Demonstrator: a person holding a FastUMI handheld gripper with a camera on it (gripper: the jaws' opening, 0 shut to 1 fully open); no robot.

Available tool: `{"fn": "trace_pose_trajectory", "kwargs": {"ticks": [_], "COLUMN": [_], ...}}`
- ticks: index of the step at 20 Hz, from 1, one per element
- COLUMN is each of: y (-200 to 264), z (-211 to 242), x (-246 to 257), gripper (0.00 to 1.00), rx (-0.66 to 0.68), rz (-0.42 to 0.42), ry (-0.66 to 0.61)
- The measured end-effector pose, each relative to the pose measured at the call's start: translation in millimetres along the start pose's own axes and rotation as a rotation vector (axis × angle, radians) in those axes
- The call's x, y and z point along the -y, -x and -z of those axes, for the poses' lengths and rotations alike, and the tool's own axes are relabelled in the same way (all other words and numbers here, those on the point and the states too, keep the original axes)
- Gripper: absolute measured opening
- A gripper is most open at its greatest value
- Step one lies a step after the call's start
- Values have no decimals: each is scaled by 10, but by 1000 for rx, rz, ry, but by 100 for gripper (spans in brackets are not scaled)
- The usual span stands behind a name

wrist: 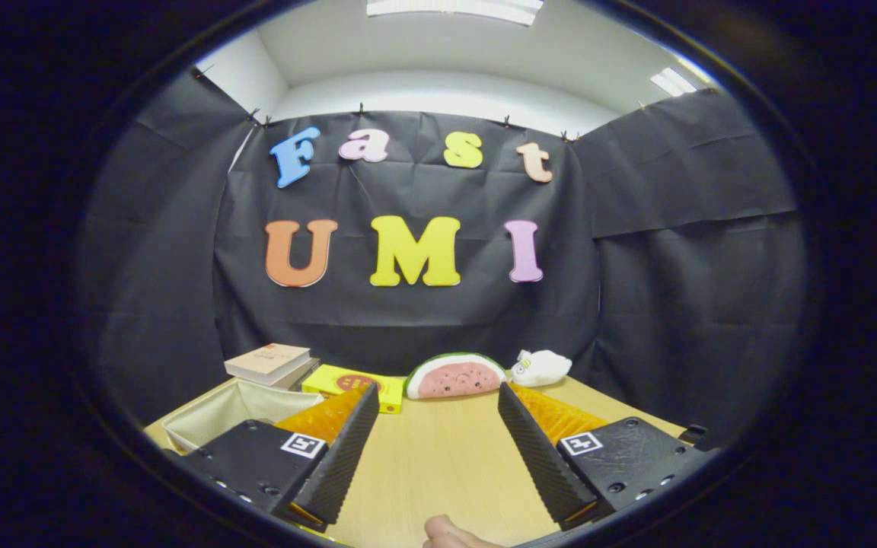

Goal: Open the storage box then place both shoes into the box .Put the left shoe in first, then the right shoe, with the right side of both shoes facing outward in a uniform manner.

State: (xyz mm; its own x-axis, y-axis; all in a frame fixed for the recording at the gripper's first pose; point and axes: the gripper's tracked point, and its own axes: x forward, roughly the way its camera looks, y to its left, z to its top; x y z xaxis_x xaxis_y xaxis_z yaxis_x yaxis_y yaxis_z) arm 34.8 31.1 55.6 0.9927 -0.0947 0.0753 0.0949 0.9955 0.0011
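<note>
My gripper is held level above a wooden table, its two black ribbed fingers wide apart with bare tabletop between them. A beige fabric storage box stands open-topped just left of the left finger, partly hidden behind it. Nothing is held.
Beyond the fingers, along the back of the table, lie a stack of books, a flat yellow box, a watermelon-slice plush and a small white plush. A fingertip of a person's hand shows between the finger bases.
</note>
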Motion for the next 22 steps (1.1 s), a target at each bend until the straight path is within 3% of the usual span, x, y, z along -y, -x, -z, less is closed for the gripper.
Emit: {"fn": "trace_pose_trajectory", "kwargs": {"ticks": [8, 11, 22], "y": [330, 443, 510], "z": [368, 358, 594], "x": [194, 281, 356], "gripper": [96, 96, 96], "rx": [34, 62, 6], "rz": [-38, -16, -21], "ry": [34, 47, 32]}}
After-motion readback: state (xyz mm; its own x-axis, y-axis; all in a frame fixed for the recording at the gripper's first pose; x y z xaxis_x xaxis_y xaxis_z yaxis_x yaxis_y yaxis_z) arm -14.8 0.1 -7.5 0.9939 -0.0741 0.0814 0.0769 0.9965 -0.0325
